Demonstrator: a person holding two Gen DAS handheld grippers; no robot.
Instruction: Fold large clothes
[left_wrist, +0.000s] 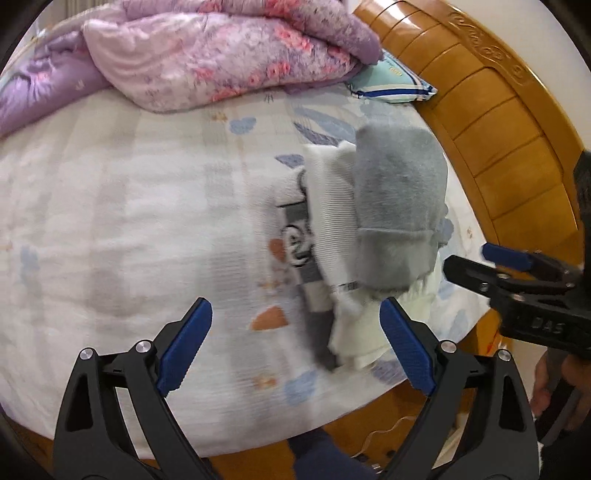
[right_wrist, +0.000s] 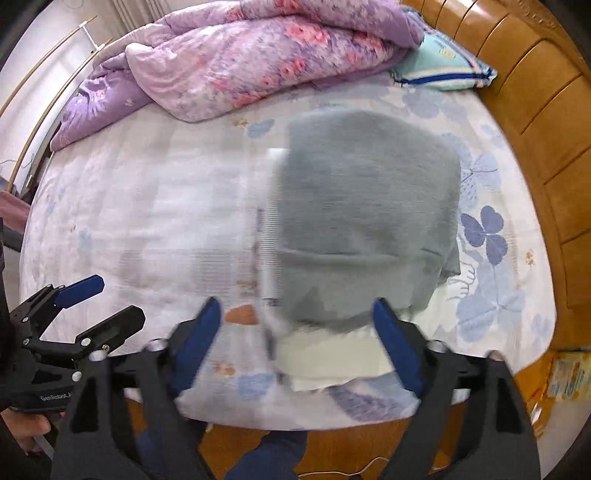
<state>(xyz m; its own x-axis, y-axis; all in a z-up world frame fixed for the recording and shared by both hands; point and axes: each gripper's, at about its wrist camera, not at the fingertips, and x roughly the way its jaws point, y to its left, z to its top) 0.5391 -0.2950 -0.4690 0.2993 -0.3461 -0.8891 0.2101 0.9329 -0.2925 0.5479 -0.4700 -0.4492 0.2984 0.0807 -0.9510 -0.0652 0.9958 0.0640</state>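
Note:
A folded grey garment lies on top of a stack of folded clothes, with a white ribbed one under it, near the bed's right front corner. The grey garment also fills the middle of the right wrist view. My left gripper is open and empty, above the sheet just left of the stack. My right gripper is open and empty, at the stack's near edge. Each gripper shows in the other's view: the right one and the left one, both open.
A purple flowered quilt is bunched at the back of the bed. A teal pillow lies by the curved wooden bed frame. The bed sheet is white with blue leaf prints. The wooden floor shows below the bed's edge.

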